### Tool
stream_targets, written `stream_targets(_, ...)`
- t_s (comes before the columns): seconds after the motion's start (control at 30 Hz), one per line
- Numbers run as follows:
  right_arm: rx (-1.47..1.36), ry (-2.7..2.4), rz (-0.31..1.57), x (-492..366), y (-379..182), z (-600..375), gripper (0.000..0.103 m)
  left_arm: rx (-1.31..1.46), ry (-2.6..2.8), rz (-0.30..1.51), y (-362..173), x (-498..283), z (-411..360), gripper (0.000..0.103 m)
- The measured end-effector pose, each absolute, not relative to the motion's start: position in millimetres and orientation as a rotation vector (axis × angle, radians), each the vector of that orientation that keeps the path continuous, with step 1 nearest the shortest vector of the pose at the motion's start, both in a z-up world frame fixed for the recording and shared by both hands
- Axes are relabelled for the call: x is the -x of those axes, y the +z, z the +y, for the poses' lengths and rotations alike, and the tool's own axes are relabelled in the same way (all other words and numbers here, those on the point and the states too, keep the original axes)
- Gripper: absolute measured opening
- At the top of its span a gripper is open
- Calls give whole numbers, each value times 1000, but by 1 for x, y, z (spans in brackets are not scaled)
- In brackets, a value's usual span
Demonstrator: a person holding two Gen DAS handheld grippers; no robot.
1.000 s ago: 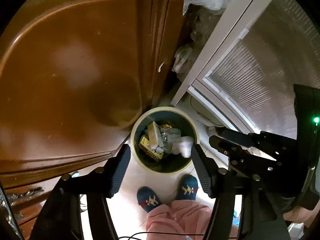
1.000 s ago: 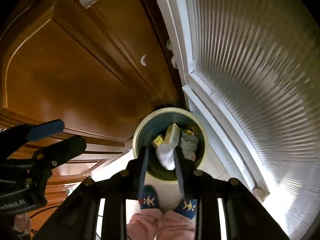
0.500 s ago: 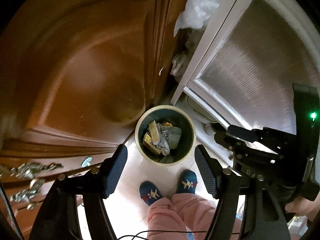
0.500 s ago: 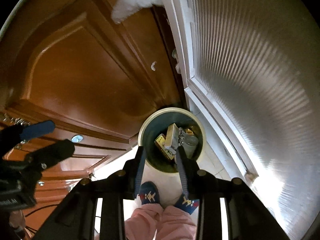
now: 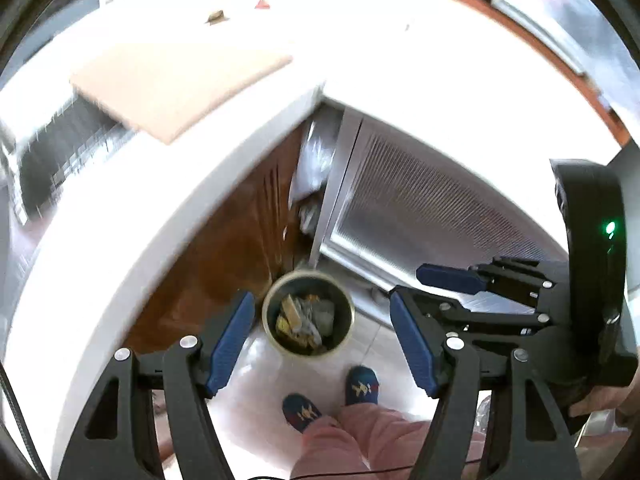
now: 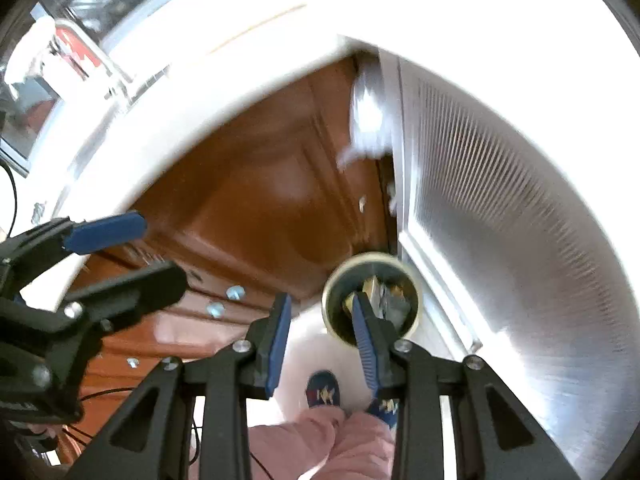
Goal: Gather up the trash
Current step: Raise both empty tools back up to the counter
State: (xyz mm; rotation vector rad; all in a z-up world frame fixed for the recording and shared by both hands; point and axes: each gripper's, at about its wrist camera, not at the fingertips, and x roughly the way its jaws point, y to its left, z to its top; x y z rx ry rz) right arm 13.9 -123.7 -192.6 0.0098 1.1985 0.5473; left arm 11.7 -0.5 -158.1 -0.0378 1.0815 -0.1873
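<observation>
A round cream-rimmed trash bin (image 5: 269,322) stands on the floor far below, holding boxes, wrappers and crumpled paper; it also shows in the right wrist view (image 6: 416,280). My left gripper (image 5: 322,336) is open and empty, high above the bin. My right gripper (image 6: 320,334) is open and empty, also high above the bin; it shows at the right of the left wrist view (image 5: 432,284). Small scraps of trash (image 5: 216,18) lie on the white countertop (image 5: 360,40).
A tan cutting board (image 5: 176,84) lies on the counter. A brown wooden cabinet door (image 6: 256,208) stands below it, with a ribbed glass door (image 6: 500,220) to the right. The person's slippered feet (image 5: 332,396) stand by the bin. A white plastic bag (image 6: 368,124) hangs between cabinet and door.
Both grippers have risen well above the bin, bringing the countertop into view. The white paper that sat between the right gripper's fingers one second ago is gone and its jaws have spread.
</observation>
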Motion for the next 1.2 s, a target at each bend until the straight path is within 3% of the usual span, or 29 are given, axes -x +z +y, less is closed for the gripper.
stream_targets(0.13, -32, 521, 1093, -19, -139, -129, 38, -9, -218, 1000, -116, -18, -4, 78)
stream_targets(0.4, -28, 417, 943, -39, -54, -138, 42, 3, -294, 859, -36, -46, -2, 78)
stream_targets(0.63, 6, 353, 867, -93, -9, -151, 42, 112, -258, 880, 9, -116, 6, 78)
stream_targets(0.93, 49, 416, 855, -216, -7, -145, 45, 207, -83, 896, 8, -242, 15, 78)
stream_targets(1.2, 69, 453, 923, -339, -60, -144, 45, 252, 38, 998, -57, -369, 10, 78)
